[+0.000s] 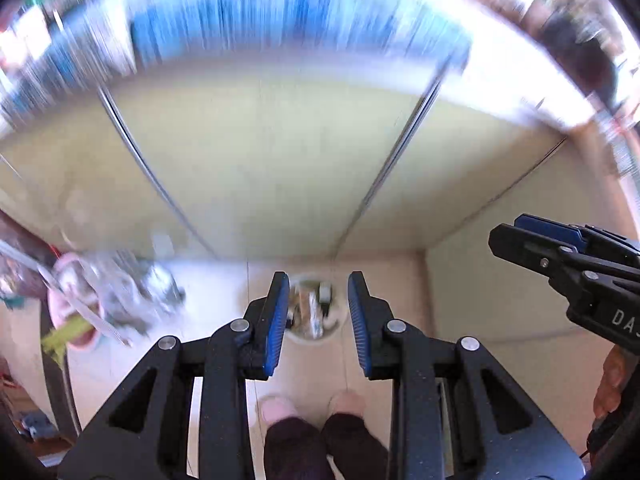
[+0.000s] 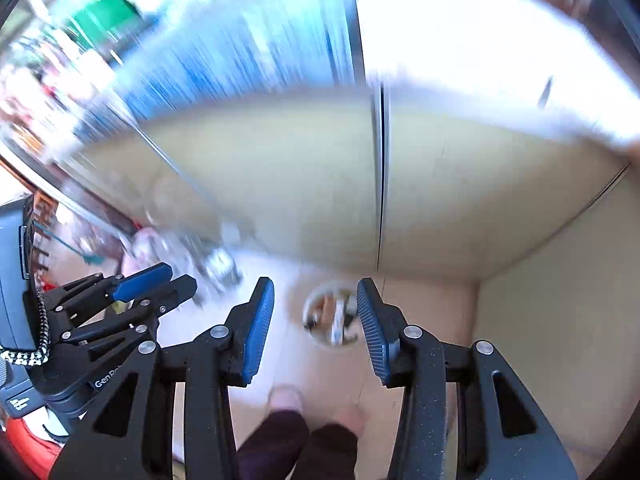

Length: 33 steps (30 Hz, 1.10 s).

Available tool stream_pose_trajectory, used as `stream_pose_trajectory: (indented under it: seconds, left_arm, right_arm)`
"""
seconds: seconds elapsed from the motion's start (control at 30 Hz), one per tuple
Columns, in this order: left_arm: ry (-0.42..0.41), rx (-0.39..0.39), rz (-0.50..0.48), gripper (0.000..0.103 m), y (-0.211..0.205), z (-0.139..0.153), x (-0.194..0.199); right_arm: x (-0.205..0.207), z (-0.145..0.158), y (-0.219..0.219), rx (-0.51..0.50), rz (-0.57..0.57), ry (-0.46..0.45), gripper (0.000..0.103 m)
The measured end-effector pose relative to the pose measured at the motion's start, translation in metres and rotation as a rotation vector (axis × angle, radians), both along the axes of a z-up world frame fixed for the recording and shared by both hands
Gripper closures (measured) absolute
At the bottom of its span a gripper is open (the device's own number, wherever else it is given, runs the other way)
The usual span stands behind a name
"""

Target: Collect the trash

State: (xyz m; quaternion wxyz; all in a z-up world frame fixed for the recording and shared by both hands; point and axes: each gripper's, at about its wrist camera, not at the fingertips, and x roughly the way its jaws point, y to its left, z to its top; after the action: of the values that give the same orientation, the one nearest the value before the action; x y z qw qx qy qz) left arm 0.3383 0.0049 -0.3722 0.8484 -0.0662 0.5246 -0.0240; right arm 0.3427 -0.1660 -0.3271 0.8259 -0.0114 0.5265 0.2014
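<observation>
Two grippers point steeply down at a pale tiled floor, and both are empty. Left gripper: jaws parted, blue pads with nothing between them. Right gripper: same story, jaws apart, nothing held. Each shows up in the other's camera too, off to the side, jaws near together there.

Below the fingers, dark trouser legs and two pale slippers on the tiles.

Just past the fingertips, framed between the pads in both views, sits a small round trash bin on the floor, with bits of rubbish inside, too blurred to name.

Left of it, a blurred heap of clear plastic and something pink.

Further out, cream cabinet doors rise behind the bin, and above them a streaked blue surface, smeared by motion blur.
</observation>
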Motion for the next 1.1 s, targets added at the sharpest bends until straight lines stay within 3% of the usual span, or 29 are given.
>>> stream_pose_trajectory:
  seconds: [0.13, 0.27, 0.43, 0.53, 0.6, 0.67, 0.73, 0.8, 0.87, 1.1]
  left_arm:
    - [-0.159, -0.008, 0.013, 0.072, -0.001, 0.11, -0.029]
    - [-0.302, -0.015, 0.019, 0.065, -0.004, 0.202, -0.065]
    - [-0.447, -0.007, -0.011, 0.06, 0.004, 0.273, -0.123]
    - [-0.533, 0.036, -0.023, 0.047, 0.01, 0.311, -0.162]
    - [-0.569, 0.056, -0.025, 0.038, 0.014, 0.328, -0.188]
    - [-0.586, 0.066, -0.023, 0.028, 0.021, 0.339, -0.207]
    - [-0.61, 0.078, -0.018, 0.023, 0.026, 0.348, -0.228]
    - [-0.624, 0.089, -0.021, 0.012, 0.03, 0.352, -0.245]
    - [-0.636, 0.094, -0.015, 0.005, 0.034, 0.354, -0.257]
    - [-0.653, 0.086, -0.027, 0.004, 0.037, 0.36, -0.282]
  right_arm:
    - [-0.034, 0.105, -0.009, 0.048, -0.01, -0.175, 0.063]
    - [-0.077, 0.179, -0.008, 0.084, -0.029, -0.325, 0.063]
    - [-0.134, 0.244, -0.002, 0.147, -0.046, -0.452, 0.063]
    - [-0.163, 0.268, 0.013, 0.136, -0.055, -0.513, 0.063]
    - [-0.181, 0.278, 0.02, 0.138, -0.054, -0.547, 0.062]
    - [-0.2, 0.286, 0.023, 0.143, -0.059, -0.565, 0.049]
    - [-0.214, 0.29, 0.027, 0.144, -0.071, -0.582, 0.043]
    - [-0.225, 0.291, 0.03, 0.14, -0.077, -0.594, 0.036]
    - [-0.237, 0.292, 0.034, 0.125, -0.091, -0.612, 0.023]
    - [-0.263, 0.301, 0.031, 0.094, -0.145, -0.647, 0.006]
